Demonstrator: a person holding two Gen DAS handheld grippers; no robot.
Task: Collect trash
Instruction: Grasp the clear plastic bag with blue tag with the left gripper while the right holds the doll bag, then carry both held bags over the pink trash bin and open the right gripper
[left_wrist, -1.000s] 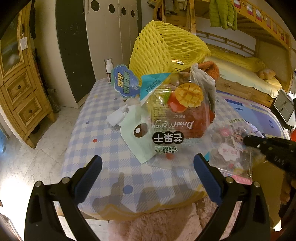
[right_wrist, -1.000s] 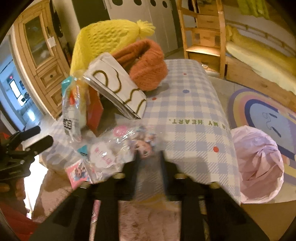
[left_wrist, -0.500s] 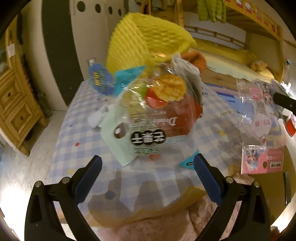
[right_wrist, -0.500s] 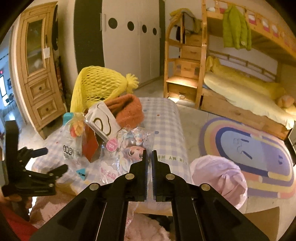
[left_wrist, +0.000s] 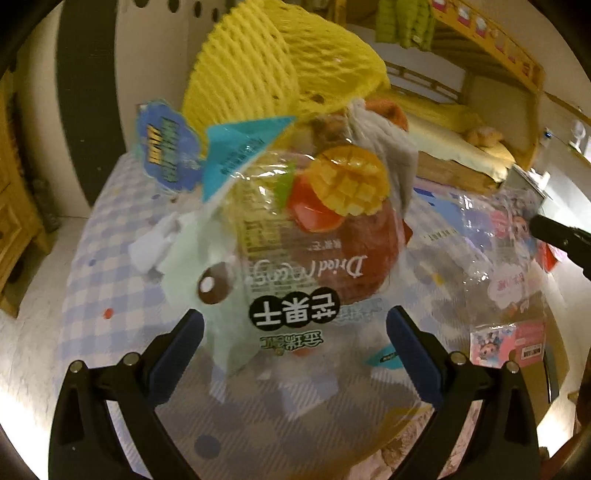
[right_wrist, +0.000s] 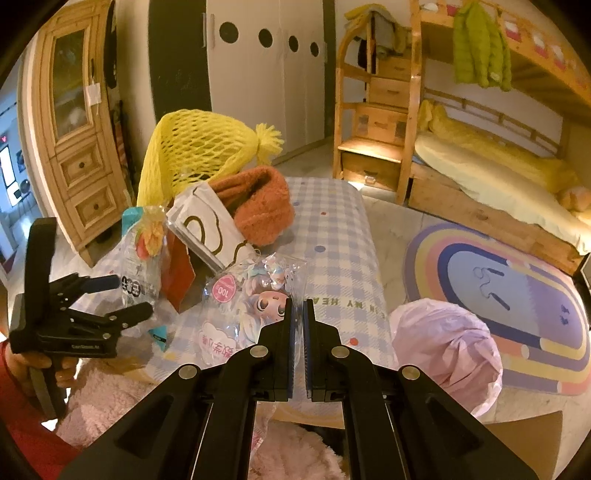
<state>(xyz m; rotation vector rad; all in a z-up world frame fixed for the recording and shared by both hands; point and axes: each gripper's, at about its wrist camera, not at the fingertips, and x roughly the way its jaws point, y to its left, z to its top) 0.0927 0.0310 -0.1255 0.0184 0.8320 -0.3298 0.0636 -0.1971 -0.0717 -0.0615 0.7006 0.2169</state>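
Change since one second ago: the clear cartoon-print wrapper is off the tablecloth and hangs from the right gripper; the left gripper has closed in on the dried mango bag.

Item 1. Right gripper: fingers pressed almost together on a top edge of the cartoon-print wrapper, which hangs limp below them. Held by an edge, likely because thin film gives no body to pinch. In the left wrist view the same wrapper dangles well right of the pile, its pink card at the bottom.

Item 2. Left gripper: spread wide, holding nothing. Its blue pads flank the lower edge of the dried mango bag without touching it; judged to be lining up the next pick.

Item 3. Dried mango bag: propped upside down against the pile, label facing the left camera. Beside it a pale green wrapper and a blue tag.

Item 4. Pile on the checked tablecloth: yellow knit hat, orange knit hat and a white pouch with brown curves, leaning together. The hats are probably not trash.

Item 5. Pink bin bag: on the floor just off the table's near corner, right of the right gripper; the likely drop point.
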